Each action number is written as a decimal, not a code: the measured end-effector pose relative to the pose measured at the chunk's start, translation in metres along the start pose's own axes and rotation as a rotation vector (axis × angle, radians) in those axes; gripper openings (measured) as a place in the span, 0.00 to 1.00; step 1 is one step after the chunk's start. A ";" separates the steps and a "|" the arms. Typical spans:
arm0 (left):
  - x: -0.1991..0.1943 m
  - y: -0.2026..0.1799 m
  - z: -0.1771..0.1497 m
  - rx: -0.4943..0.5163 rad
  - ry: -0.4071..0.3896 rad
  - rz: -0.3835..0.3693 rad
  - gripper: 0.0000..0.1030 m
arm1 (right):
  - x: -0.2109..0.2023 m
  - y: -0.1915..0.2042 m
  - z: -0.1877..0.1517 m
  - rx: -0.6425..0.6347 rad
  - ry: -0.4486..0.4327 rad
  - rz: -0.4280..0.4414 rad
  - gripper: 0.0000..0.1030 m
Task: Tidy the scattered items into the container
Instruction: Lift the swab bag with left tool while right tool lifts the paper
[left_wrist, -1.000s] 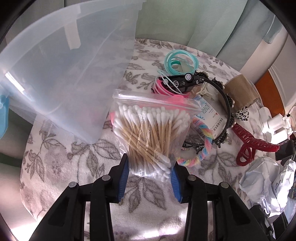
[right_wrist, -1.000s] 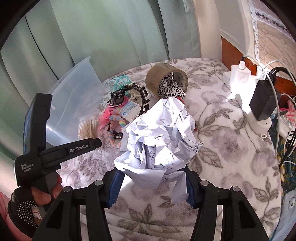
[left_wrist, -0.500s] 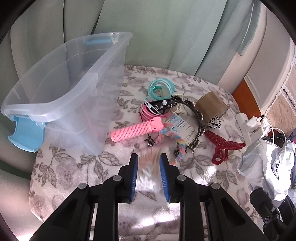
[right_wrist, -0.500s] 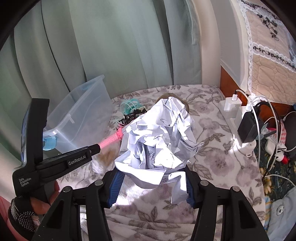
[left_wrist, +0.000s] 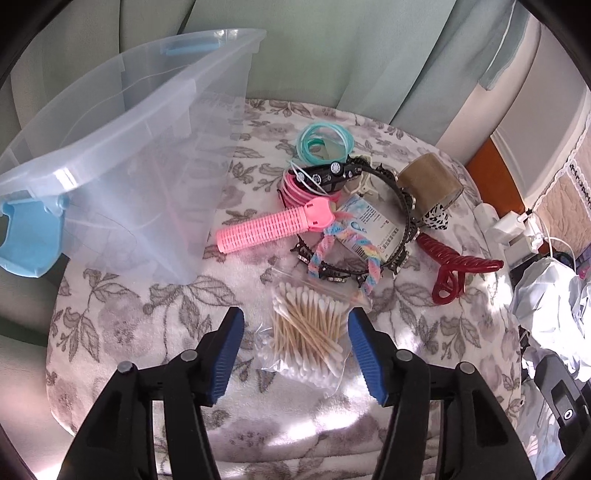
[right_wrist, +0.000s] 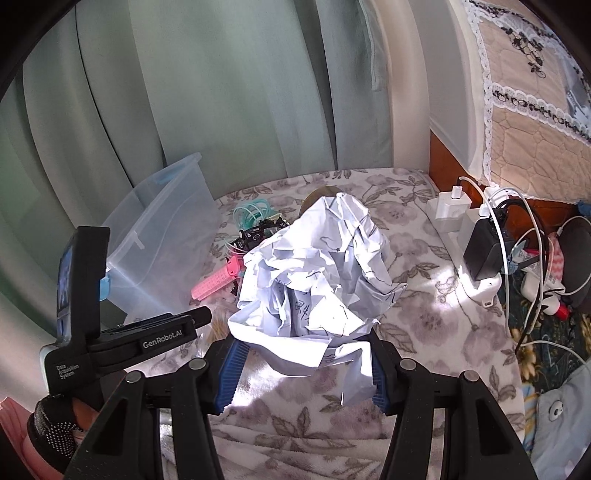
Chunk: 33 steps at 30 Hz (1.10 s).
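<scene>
Blue-padded left tongs (left_wrist: 295, 345) have just opened over the cotton-swab bag (left_wrist: 308, 338); right tongs (right_wrist: 303, 363) clamp crumpled paper (right_wrist: 314, 280).

Crumpled paper (right_wrist: 314, 280) hides most scattered items behind.

Green curtains (right_wrist: 229, 96) hang behind; white chargers (right_wrist: 452, 210) sit beside tangled cables (right_wrist: 532, 266).

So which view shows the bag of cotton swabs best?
The left wrist view: the bag of cotton swabs lies in full sight on the blanket. In the right wrist view only a blurred tan sliver shows behind the other gripper.
</scene>
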<state>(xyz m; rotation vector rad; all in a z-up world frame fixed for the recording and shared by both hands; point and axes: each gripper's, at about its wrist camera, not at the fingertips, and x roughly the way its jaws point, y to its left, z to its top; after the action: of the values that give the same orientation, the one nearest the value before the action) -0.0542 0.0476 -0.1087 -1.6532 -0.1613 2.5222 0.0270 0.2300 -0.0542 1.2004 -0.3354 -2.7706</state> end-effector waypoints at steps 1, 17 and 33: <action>0.004 -0.001 -0.002 0.005 0.021 -0.008 0.59 | 0.001 -0.001 -0.001 0.002 0.003 0.000 0.58; 0.061 -0.021 -0.013 0.131 0.154 0.092 0.67 | 0.024 -0.021 -0.008 0.083 0.071 0.024 0.58; 0.038 -0.017 -0.032 0.136 0.074 0.125 0.44 | 0.014 -0.023 -0.008 0.069 0.046 -0.011 0.58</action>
<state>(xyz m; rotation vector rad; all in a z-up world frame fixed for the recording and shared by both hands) -0.0391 0.0710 -0.1531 -1.7498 0.1217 2.4903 0.0226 0.2487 -0.0752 1.2825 -0.4241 -2.7566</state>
